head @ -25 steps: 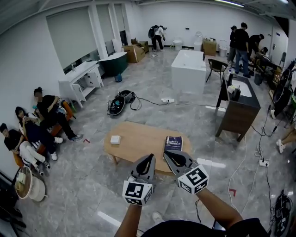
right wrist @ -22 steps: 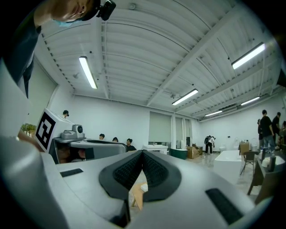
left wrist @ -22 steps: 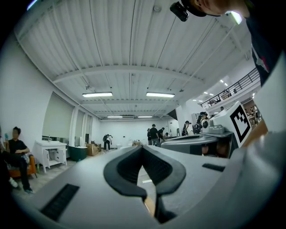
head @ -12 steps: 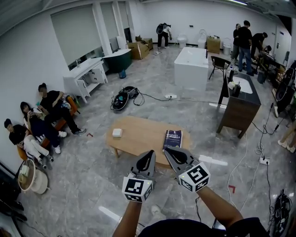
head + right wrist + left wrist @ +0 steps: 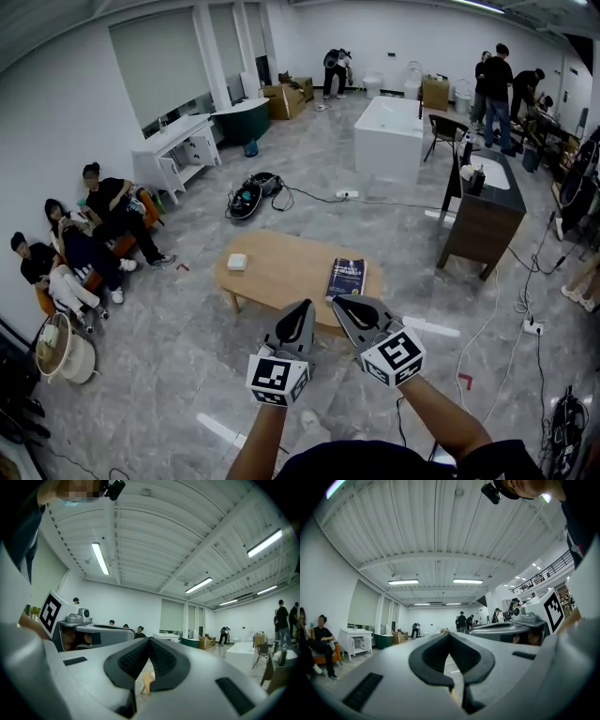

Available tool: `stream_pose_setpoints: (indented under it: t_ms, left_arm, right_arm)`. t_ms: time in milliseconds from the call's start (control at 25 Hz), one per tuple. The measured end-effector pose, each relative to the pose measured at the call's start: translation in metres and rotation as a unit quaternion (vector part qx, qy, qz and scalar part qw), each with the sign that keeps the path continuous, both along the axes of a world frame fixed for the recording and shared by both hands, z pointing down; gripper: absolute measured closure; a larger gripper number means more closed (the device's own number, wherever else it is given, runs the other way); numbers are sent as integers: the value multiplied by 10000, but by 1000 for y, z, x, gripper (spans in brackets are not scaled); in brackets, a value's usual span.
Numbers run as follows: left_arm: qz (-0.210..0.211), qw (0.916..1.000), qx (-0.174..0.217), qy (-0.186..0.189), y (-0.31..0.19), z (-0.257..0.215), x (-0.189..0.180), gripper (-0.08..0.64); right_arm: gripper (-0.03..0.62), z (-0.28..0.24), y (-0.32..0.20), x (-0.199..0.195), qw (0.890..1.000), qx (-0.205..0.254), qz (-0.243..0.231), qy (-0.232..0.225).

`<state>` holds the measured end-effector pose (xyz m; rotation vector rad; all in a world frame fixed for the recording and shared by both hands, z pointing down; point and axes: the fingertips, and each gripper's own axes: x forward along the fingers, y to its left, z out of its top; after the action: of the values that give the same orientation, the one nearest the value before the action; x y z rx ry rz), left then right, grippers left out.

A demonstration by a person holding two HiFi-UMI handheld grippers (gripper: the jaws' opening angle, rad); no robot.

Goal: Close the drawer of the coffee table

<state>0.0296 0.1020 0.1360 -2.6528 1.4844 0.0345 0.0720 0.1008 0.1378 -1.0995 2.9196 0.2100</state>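
Clearly the left tool and right tool are clenched, empty, side by side, probably because the bench stands farther ahead; its drawer does not show.

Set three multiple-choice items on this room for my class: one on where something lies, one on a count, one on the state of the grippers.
1. Where on the coffee table does the book lie?
A. near the end on the person's right
B. near the end on the person's left
C. dead centre

2. How many things lie on the coffee table?
A. none
B. two
C. five

3. How do the jaws of the left gripper and the right gripper stand?
A. both pairs together
B. both pairs wide apart
C. one pair clamps the book

Key: 1 A, the book sits toward the right end; 2 B, only the book and a white box lie there; 3 A, each pair's tips meet with nothing between.
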Motion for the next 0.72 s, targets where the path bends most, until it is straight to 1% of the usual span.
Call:
stream_pose_setpoints:
  t_ms: [280,720]
  left_arm:
    - [-74,10000,22,35,9,0,5,561]
    - [-123,9999,12,37,16,-2,6,561]
  right_arm:
    - [581,4,10,10,10000,-20,-64,-2]
    - [581,3,17,12,9999,-46,-97,-20]
